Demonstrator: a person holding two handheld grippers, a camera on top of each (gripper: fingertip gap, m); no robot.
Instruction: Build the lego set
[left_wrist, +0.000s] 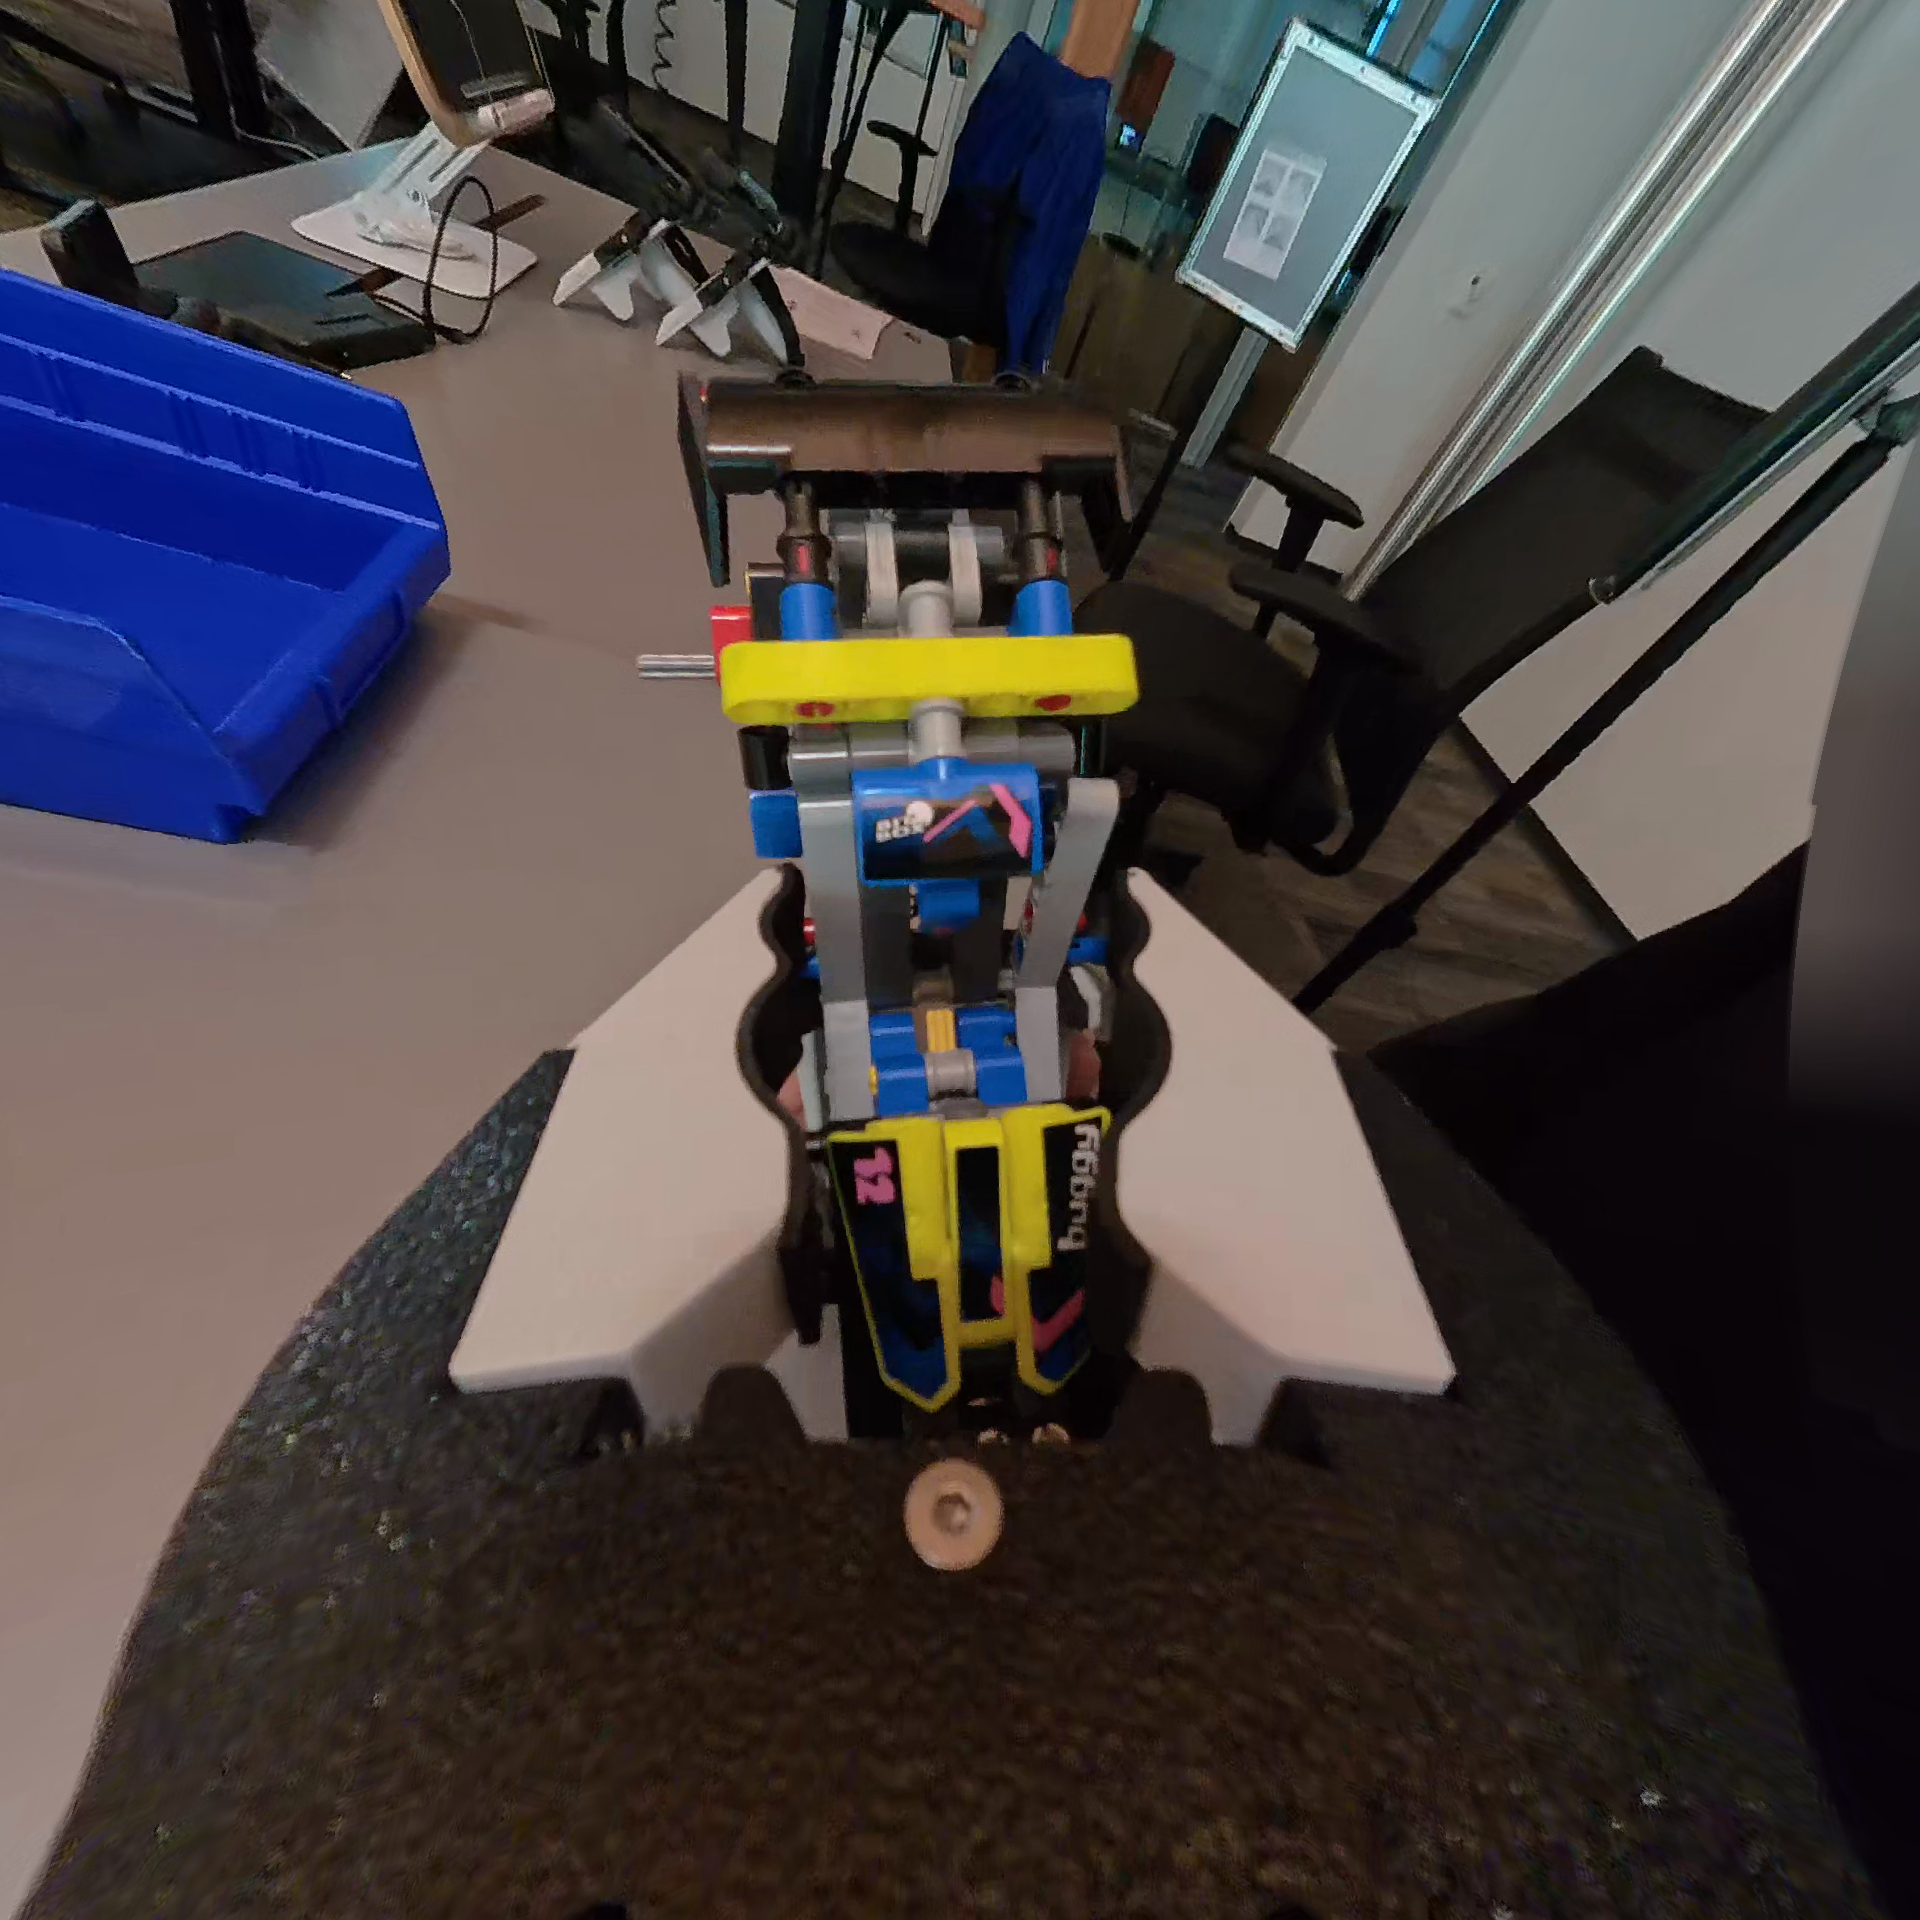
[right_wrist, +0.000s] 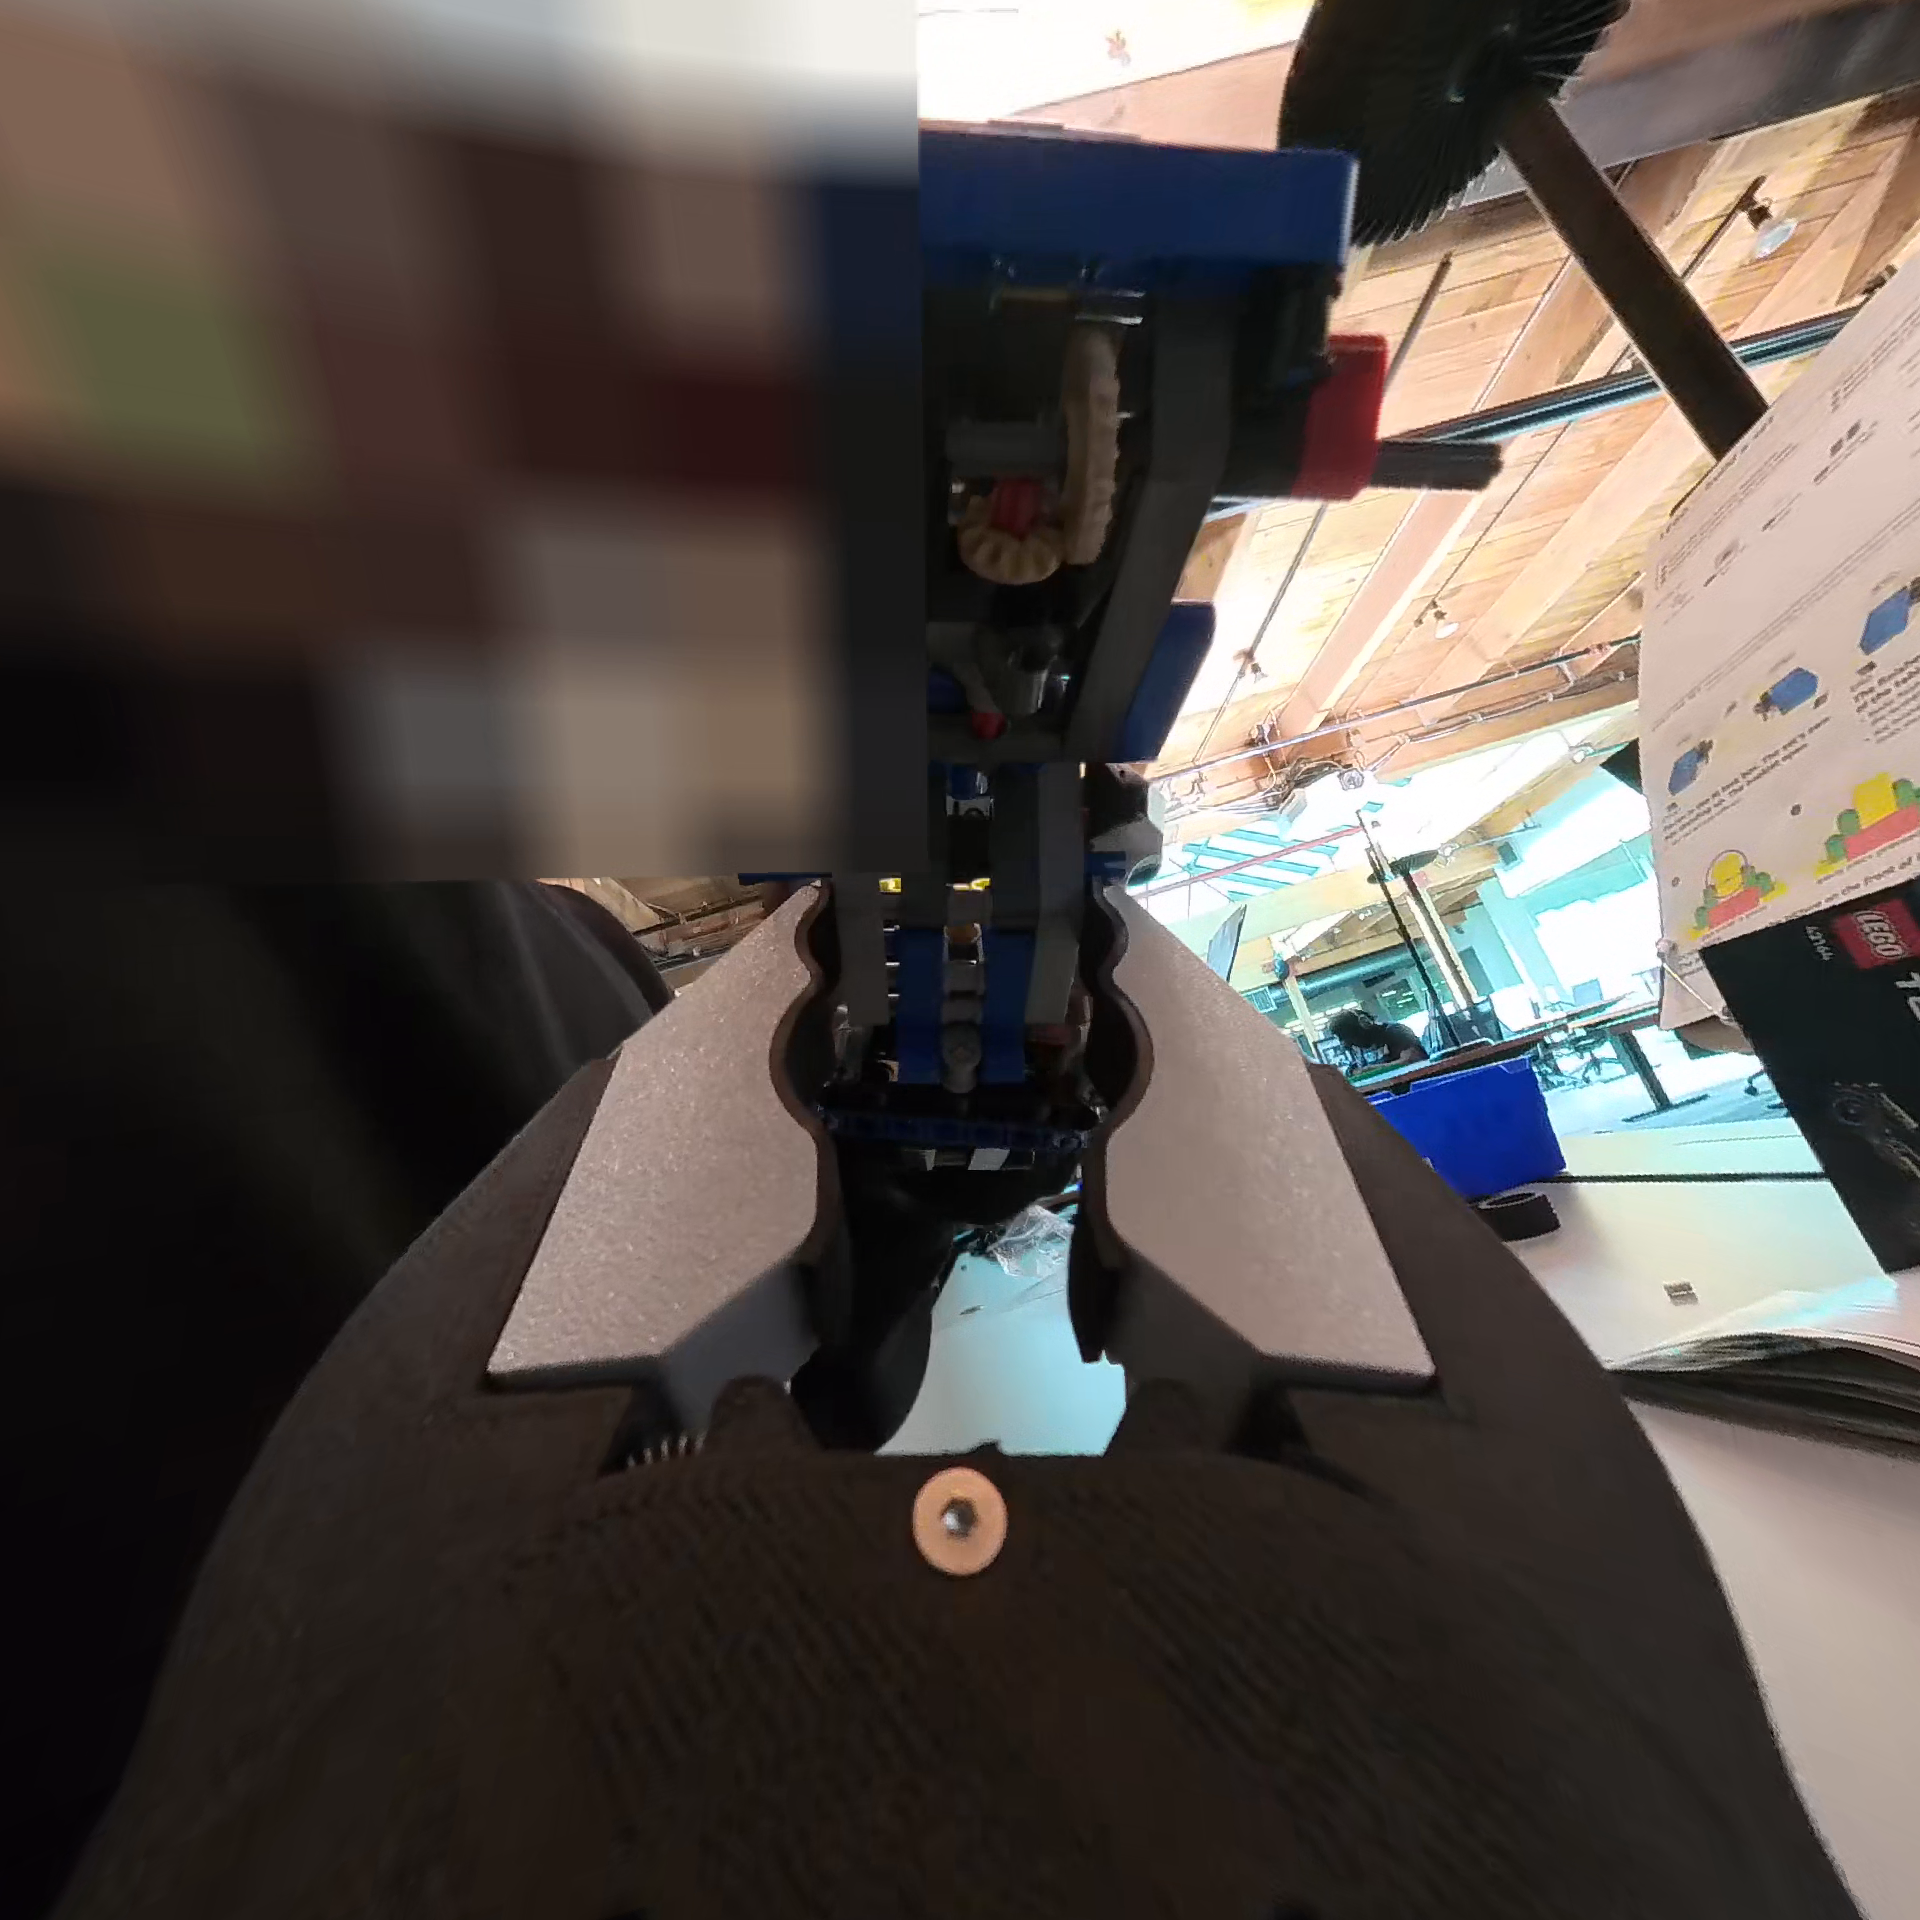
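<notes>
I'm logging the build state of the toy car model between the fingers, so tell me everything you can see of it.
The toy car model is a brick-built plastic chassis in blue, grey, yellow and black. It has a yellow stickered nose nearest the left camera, a yellow cross beam, a black rear wing at the far end and a grey axle sticking out one side. No wheels show. From below, tan gears and a red block are visible. It is held off the table, lengthwise between the left gripper fingers, and the right gripper fingers also flank it.

A blue bin (left_wrist: 208, 540) sits on the grey table (left_wrist: 312, 987), with black office chairs (left_wrist: 1351, 665) beyond.
</notes>
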